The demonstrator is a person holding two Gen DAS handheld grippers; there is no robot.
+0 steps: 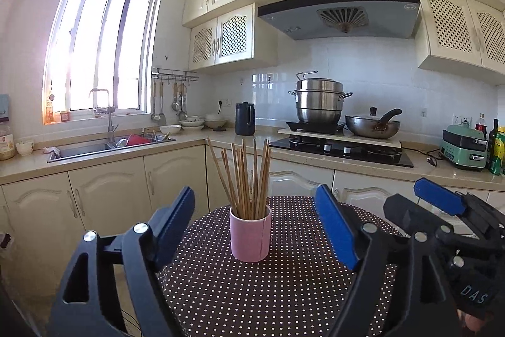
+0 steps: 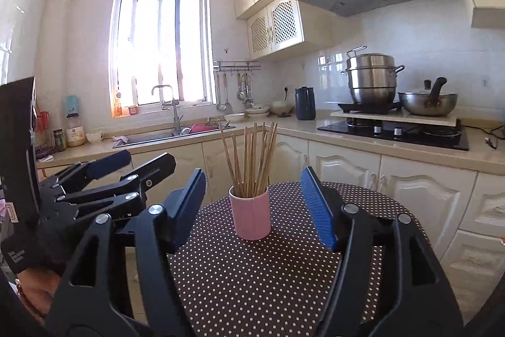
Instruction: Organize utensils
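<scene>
A pink cup [image 1: 250,237] stands upright on a round table with a dark polka-dot cloth [image 1: 284,289]. Several wooden chopsticks [image 1: 249,179] stand in it. My left gripper [image 1: 255,220] is open and empty, with the cup seen between its blue pads a little ahead. My right gripper [image 1: 442,204] shows at the right of the left wrist view. In the right wrist view the right gripper [image 2: 252,201] is open and empty, and frames the cup [image 2: 251,217] and chopsticks [image 2: 252,160]. The left gripper [image 2: 126,166] is at its left, open.
Kitchen counters run behind the table. A sink [image 1: 94,147] with dishes lies at the left. A hob carries a steel steamer pot [image 1: 318,100] and a wok [image 1: 374,123]. A dark kettle [image 1: 244,119] and bowls [image 1: 202,122] stand in the corner.
</scene>
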